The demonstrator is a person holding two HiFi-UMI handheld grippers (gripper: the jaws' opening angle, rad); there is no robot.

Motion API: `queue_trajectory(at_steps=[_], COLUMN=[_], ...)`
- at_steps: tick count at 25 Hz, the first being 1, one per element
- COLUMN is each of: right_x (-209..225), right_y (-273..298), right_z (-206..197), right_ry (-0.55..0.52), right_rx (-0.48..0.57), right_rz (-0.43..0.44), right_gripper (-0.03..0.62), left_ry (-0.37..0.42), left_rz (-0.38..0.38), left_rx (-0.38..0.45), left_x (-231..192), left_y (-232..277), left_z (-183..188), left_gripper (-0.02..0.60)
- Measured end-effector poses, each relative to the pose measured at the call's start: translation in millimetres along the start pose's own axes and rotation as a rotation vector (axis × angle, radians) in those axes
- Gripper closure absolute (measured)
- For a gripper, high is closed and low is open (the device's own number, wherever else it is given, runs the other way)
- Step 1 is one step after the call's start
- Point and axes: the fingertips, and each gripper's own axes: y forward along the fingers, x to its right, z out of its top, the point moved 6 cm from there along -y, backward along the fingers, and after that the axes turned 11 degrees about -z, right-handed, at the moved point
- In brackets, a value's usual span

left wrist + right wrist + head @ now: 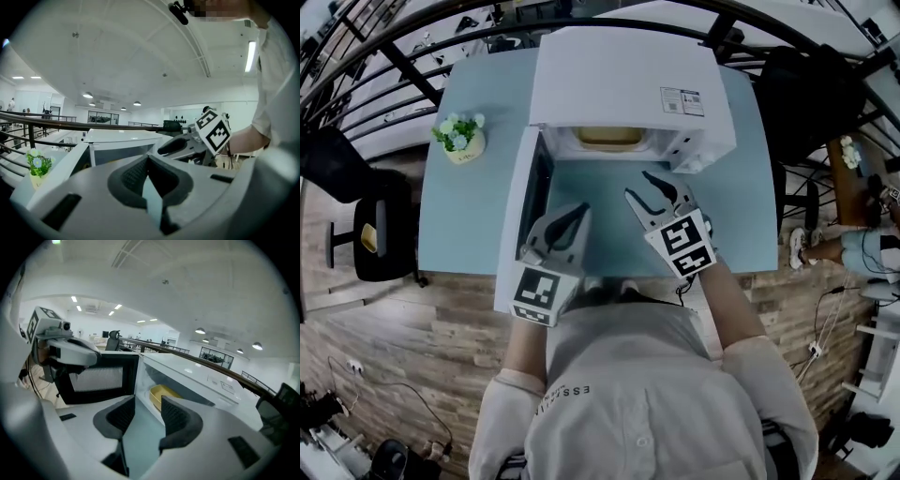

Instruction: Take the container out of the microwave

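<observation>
Facing microwave (619,75) w/ container (607,137) inside, door (517,220) open by L gripper (578,214) (jaws together); R gripper (639,185) spread.

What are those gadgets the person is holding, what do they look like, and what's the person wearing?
The pale grey plastic left gripper and matching right gripper each have two dark ribbed finger pads and a white cube printed with black square markers. No cables show on them. The person wears a pale long-sleeved shirt, cuffs pushed back from the wrists.
</observation>
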Motion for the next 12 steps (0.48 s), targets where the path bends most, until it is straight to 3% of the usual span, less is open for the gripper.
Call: queue_trajectory(at_steps=[4, 9, 12], right_x=[6, 8, 6], right_y=[36, 77, 105], right_z=[-4, -11, -23], right_ry=[-0.176, -0.247, -0.351], right_rx=[-0.053, -0.127, -0.195], right_rz=[0.049, 0.148, 0.206], right_gripper=[0.419, 0.419, 0.419], left_ry=[-0.023, -0.057, -0.059], left_rz=[0.054, 0.113, 0.128], left_rx=[-0.003, 0.005, -0.004], left_x=[-7, -15, -15], left_y=[-2, -5, -5], left_z=[-3, -8, -9], left_gripper=[0.588, 0.588, 0.588])
